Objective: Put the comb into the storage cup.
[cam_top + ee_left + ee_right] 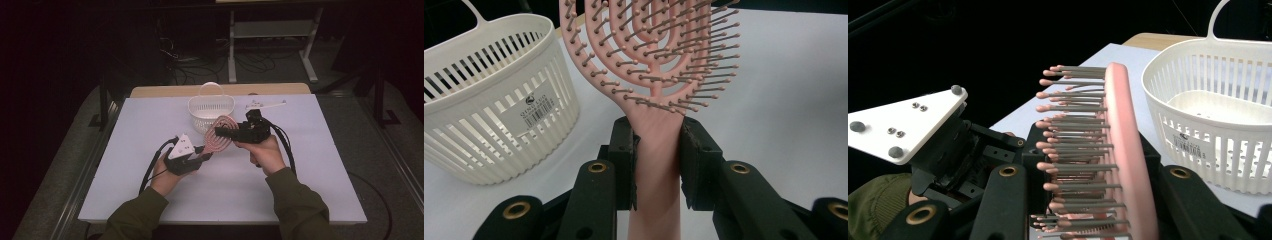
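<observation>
Tongs in both hands grip one pink hairbrush (pixel 220 136) above the white worktop (pixel 150 190), just in front of a white slatted basket (pixel 211 112). Nearest the person, the left tongs (pixel 204 157) are clamped on the brush's handle (pixel 658 165), one black pad pressed to each side of it (seen plainly in the left gripper view), with the bristled head rising beyond them. A grey three-cornered plate (pixel 182 147) sits on top of these tongs. Farther out and closer to the basket, the right tongs (pixel 218 132) are closed across the brush's head (pixel 1120 150), whose bristles (pixel 1073 145) point sideways between the black jaws in the right gripper view. The brush is held in the air between the two, its head end just short of the basket's near wall. Behind the basket, a wooden strip (pixel 160 91) runs along the worktop's far edge, and a small white piece (pixel 266 104) lies to the basket's right.
</observation>
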Demonstrator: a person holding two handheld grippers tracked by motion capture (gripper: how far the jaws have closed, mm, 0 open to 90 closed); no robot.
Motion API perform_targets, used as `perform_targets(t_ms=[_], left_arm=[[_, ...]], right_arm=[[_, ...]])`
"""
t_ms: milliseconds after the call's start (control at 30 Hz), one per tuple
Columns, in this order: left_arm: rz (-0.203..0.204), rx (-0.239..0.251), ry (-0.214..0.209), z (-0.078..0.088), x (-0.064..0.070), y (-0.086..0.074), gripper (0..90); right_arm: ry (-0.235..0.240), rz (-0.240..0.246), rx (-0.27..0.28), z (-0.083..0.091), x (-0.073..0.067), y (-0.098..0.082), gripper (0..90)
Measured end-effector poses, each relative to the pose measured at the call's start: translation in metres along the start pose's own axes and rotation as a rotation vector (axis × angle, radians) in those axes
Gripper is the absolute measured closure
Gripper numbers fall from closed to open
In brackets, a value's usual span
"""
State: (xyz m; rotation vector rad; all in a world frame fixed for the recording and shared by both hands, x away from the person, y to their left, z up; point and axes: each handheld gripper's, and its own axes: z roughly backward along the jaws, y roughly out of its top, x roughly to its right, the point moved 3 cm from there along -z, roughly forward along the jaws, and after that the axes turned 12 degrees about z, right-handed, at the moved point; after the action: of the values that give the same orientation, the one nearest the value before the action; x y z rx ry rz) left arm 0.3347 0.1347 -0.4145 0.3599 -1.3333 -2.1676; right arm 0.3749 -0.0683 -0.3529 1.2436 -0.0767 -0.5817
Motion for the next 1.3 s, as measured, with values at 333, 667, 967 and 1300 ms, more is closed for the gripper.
perform_targets(t_ms=[333,667,967,1300], left_arm=[[0.008,0.0,-0.012,-0.001,-0.001,0.0,69.9],[0.04,0.02,-0.036,0.003,-0.003,0.002,60.7],[0.067,0.015,-0.083,0.011,-0.007,0.004,49.9],[0.093,-0.003,-0.111,0.026,-0.023,0.002,36.0]], right_arm=[[-0.001,0.013,-0.001,0.001,-0.001,0.0,62.2],[-0.023,0.017,0.013,0.005,0.001,0.002,62.4],[-0.047,0.021,0.025,0.011,0.005,0.003,62.5],[-0.063,0.019,0.033,0.016,0.008,0.004,62.5]])
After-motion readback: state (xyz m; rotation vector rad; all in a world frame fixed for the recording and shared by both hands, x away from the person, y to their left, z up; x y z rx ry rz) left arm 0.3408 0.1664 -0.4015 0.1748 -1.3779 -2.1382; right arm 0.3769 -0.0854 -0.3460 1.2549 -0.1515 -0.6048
